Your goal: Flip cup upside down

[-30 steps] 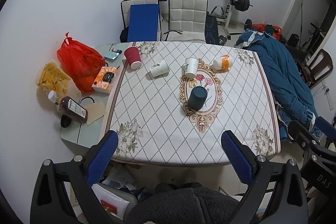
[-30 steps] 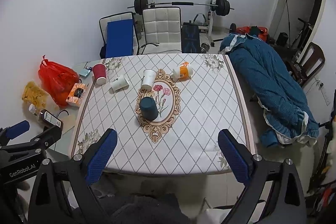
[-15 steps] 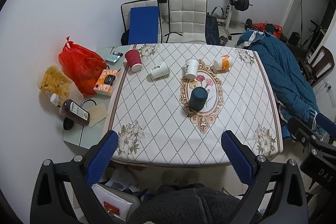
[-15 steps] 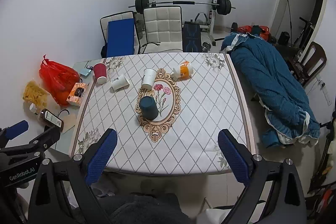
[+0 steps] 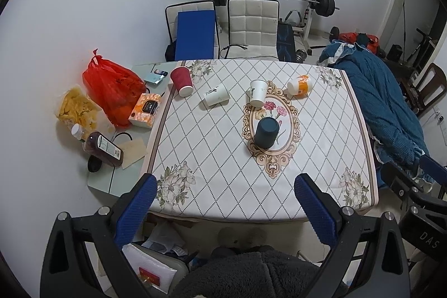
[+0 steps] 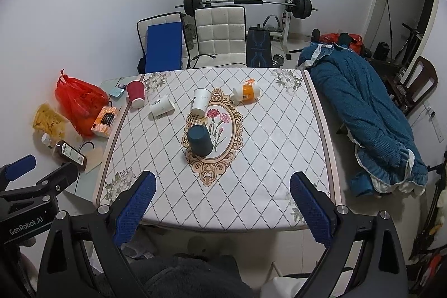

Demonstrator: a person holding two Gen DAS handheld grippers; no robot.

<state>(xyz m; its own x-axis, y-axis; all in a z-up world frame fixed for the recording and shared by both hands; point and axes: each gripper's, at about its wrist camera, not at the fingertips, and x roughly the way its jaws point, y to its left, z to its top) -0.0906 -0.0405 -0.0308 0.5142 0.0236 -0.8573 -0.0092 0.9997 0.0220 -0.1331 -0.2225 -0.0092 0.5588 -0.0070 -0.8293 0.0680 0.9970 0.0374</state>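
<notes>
A dark blue cup (image 5: pixel 266 133) (image 6: pixel 200 138) stands upside down on the oval flower print in the middle of the table (image 5: pixel 223 186) (image 6: pixel 265 200). Behind it a white cup (image 5: pixel 258 92) (image 6: pixel 201 101) stands upside down. Another white cup (image 5: pixel 215 98) (image 6: pixel 161 105) and an orange-and-white cup (image 5: pixel 299 86) (image 6: pixel 247 93) lie on their sides. A red cup (image 5: pixel 182 81) (image 6: pixel 136 94) stands upside down at the far left corner. My left gripper (image 5: pixel 225 190) and right gripper (image 6: pixel 222 187) are open and empty, held back over the near table edge.
A side surface at the left holds a red bag (image 5: pixel 111 88), a snack bag (image 5: pixel 76 108), a tissue box (image 5: pixel 145 110) and a lying bottle (image 5: pixel 104 148). Two chairs (image 5: pixel 252 27) and a barbell rack stand behind. A blue blanket (image 5: pixel 382 105) lies to the right.
Both grippers have drawn back and up a little from the table, so the cups look slightly smaller. Nothing on the table has moved.
</notes>
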